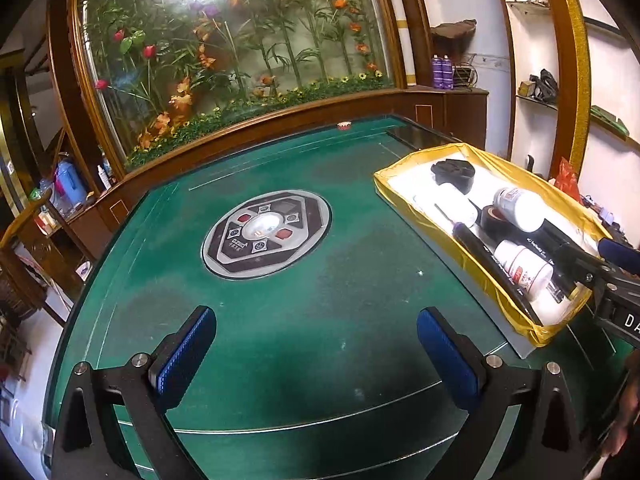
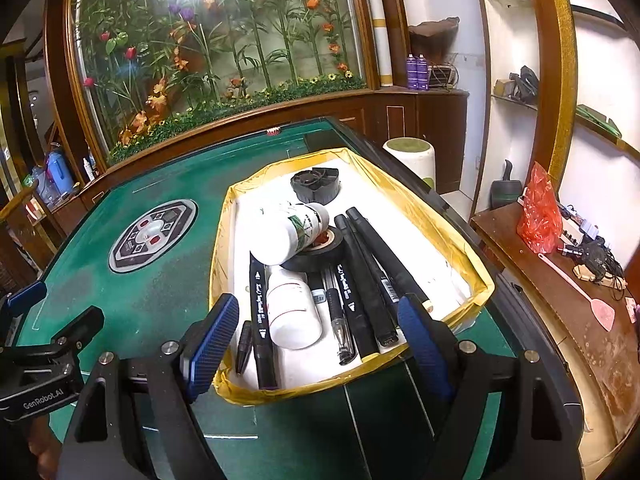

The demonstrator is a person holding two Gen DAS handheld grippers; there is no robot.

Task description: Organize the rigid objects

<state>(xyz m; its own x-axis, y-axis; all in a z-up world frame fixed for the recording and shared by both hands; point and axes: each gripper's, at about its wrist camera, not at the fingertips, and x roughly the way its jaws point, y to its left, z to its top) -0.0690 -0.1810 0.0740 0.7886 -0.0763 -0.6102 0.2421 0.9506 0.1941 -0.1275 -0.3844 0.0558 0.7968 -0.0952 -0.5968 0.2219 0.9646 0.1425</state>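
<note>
Both grippers, left gripper (image 1: 316, 354) and right gripper (image 2: 318, 340), hover wide open and empty, the right poised above the yellow-rimmed tray (image 2: 448, 216) at the table (image 1: 280, 300) edge, probably to pick.

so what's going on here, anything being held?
Nothing is held. A person carries two handheld grippers over a green game table. The left gripper is open above bare felt. The right gripper is open at the near end of a yellow-edged tray, touching nothing. The tray already holds two white bottles, a roll of black tape, several black markers and pens and a black round part.
</note>
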